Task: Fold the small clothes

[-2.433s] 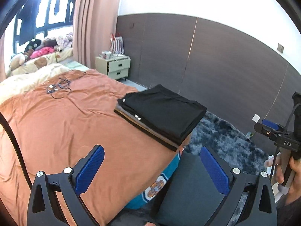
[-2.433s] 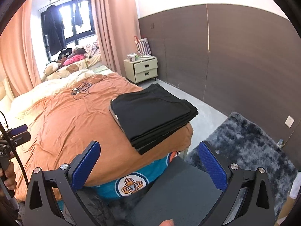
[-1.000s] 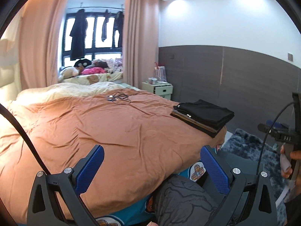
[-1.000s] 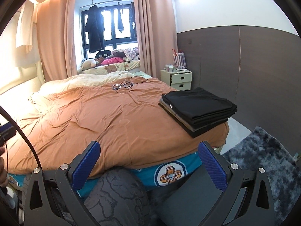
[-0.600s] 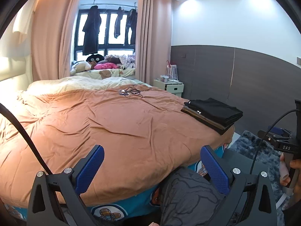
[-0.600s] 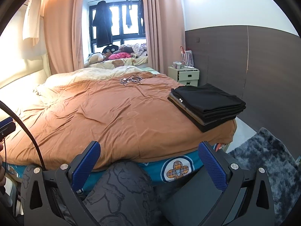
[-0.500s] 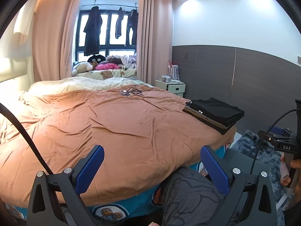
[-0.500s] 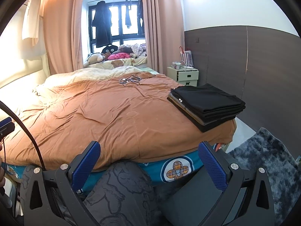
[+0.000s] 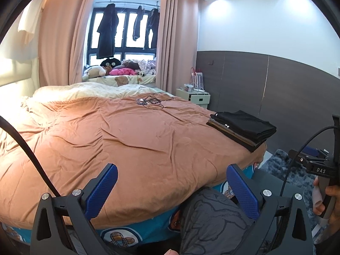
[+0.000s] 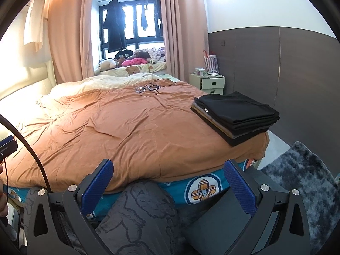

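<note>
A stack of folded dark clothes [image 9: 244, 127] lies on the near right corner of the bed with the orange blanket [image 9: 131, 140]; it also shows in the right wrist view [image 10: 238, 114]. My left gripper [image 9: 173, 182] is open and empty, held off the foot of the bed. My right gripper [image 10: 169, 180] is open and empty too, above a patterned grey knee [image 10: 140, 218]. The right gripper's handle [image 9: 318, 170] shows at the right edge of the left wrist view. No unfolded garment lies on the blanket.
Tangled cables [image 9: 152, 102] lie far back on the bed. A pale nightstand [image 10: 212, 81] stands by the dark wall. A blue-grey shaggy rug [image 10: 306, 180] covers the floor at right. Plush toys [image 10: 125, 61] sit by the window.
Both grippers have drawn back and swung left from the clothes stack, so the whole bed now shows. Both stay open and empty. In the last half second little has moved.
</note>
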{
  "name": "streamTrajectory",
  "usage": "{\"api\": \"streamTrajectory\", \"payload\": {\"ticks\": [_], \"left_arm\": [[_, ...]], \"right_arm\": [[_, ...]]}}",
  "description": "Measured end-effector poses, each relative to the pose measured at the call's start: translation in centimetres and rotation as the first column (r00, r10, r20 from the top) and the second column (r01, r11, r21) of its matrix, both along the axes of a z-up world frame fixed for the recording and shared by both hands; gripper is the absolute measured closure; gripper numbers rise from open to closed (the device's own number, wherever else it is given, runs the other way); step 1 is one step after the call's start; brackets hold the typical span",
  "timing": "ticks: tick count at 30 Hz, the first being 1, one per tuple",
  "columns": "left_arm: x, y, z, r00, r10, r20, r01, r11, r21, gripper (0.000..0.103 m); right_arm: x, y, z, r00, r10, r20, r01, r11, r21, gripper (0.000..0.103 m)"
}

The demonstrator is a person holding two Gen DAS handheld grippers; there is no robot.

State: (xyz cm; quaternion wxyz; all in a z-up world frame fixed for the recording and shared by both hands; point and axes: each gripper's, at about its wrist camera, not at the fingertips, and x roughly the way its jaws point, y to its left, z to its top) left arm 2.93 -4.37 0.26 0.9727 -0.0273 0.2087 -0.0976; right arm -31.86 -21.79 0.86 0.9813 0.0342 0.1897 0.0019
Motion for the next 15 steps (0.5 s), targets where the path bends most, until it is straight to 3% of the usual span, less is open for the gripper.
{"api": "streamTrajectory", "payload": {"ticks": [15], "left_arm": [[-0.05, 0.55, -0.13, 1.0, 0.011, -0.004, -0.011, 1.0, -0.008, 0.0]], "right_arm": [[-0.08, 0.86, 0.02, 1.0, 0.0, -0.004, 0.0, 1.0, 0.005, 0.0]]}}
